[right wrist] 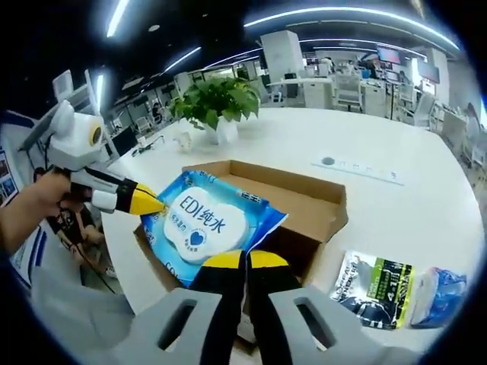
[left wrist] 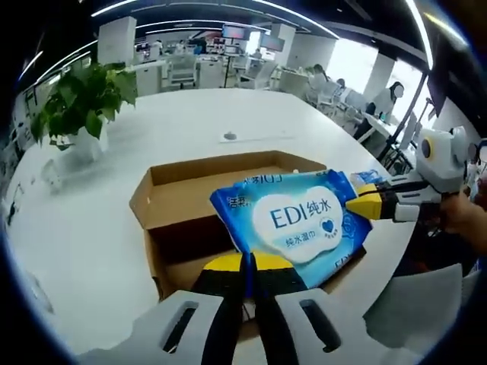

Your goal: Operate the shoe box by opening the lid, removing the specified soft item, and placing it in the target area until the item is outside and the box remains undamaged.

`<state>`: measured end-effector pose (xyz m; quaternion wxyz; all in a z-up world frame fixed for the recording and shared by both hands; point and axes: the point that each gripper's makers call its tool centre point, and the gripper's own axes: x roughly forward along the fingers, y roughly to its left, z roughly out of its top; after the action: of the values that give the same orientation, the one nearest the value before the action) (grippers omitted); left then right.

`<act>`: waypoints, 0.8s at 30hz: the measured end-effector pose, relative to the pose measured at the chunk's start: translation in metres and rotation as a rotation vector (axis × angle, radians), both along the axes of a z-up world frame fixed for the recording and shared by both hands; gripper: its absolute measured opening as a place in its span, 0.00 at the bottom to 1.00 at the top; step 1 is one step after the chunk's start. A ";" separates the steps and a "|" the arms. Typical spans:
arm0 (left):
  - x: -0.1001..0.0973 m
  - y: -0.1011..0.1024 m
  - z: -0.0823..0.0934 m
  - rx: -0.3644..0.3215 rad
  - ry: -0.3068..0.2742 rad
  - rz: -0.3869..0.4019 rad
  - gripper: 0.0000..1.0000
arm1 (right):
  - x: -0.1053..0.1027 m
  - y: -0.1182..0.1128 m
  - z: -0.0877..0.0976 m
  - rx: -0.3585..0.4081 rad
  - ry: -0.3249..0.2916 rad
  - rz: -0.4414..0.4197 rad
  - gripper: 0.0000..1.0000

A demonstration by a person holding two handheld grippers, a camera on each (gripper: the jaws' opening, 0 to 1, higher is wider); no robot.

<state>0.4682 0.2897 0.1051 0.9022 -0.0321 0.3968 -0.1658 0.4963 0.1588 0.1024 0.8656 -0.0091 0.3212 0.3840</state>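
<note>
A blue wet-wipe pack (left wrist: 297,220) with a white label hangs just above the open cardboard shoe box (left wrist: 175,194). My left gripper (left wrist: 247,266) is shut on the pack's near edge, yellow tips together. My right gripper (left wrist: 358,205) reaches in from the right and pinches the pack's far corner. In the right gripper view the same pack (right wrist: 205,224) is over the box (right wrist: 304,201). There my right gripper (right wrist: 245,262) is shut on its near edge. The left gripper (right wrist: 152,204), held by a hand, grips its left corner. The box's inside is mostly hidden by the pack.
The box stands on a wide white table (left wrist: 99,228). A potted plant (left wrist: 80,103) stands at the table's far side. A black-and-green pack (right wrist: 374,289) and a blue pack (right wrist: 437,296) lie beside the box. Office desks and people are beyond the table.
</note>
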 end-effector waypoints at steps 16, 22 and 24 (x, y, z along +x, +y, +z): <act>0.007 -0.040 0.021 -0.030 -0.017 -0.035 0.00 | 0.004 -0.043 0.017 0.017 0.011 -0.065 0.00; 0.008 -0.059 0.021 -0.043 -0.013 -0.044 0.00 | 0.005 -0.060 0.018 0.018 0.021 -0.083 0.00; 0.009 -0.066 0.023 -0.051 -0.014 -0.045 0.00 | 0.006 -0.068 0.018 0.013 0.022 -0.090 0.00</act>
<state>0.4775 0.2235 0.1277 0.8999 -0.0449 0.3867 -0.1965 0.5022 0.0911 0.1202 0.8785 0.0153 0.3281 0.3469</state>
